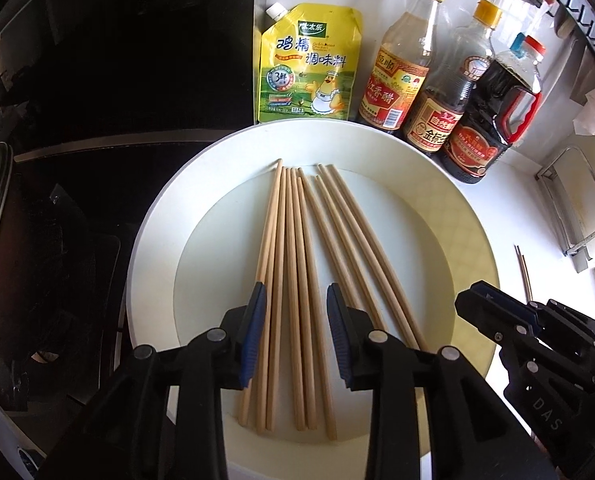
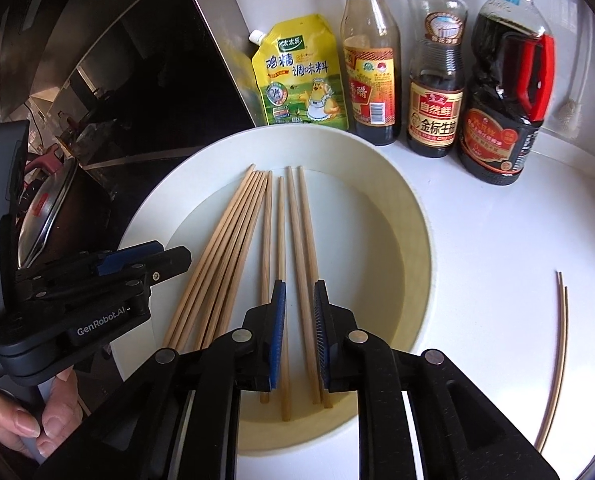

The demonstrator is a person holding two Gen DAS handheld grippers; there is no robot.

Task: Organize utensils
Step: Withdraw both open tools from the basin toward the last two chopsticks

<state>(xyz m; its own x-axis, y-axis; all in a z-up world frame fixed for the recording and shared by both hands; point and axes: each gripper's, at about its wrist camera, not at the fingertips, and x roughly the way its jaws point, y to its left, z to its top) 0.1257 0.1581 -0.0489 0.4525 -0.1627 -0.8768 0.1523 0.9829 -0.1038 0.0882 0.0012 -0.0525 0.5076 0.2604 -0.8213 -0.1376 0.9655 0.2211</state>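
**Loose chopsticks in the plate, both grippers open above them**

The chopsticks (image 1: 297,280) lie in the well of a white plate (image 1: 157,248), side by side in two loose fans, tips toward the bottles. They look like thin bamboo sticks: light, stiff and smooth, so I judge they roll easily and can slip out of a weak pinch. The best hold is probably across a bundle near the thick ends or near the middle, so it does not tip.

The left gripper (image 1: 296,292) has its jaws partly apart over the left group and presses on nothing. The right gripper (image 2: 300,286) is open only a narrow gap over the right group, and it also holds nothing.

Two more thin sticks (image 2: 559,344) lie on the white counter (image 2: 497,240), well apart from the plate. Behind the plate stand a yellow seasoning pouch (image 2: 301,76) and three sauce bottles (image 2: 437,72).
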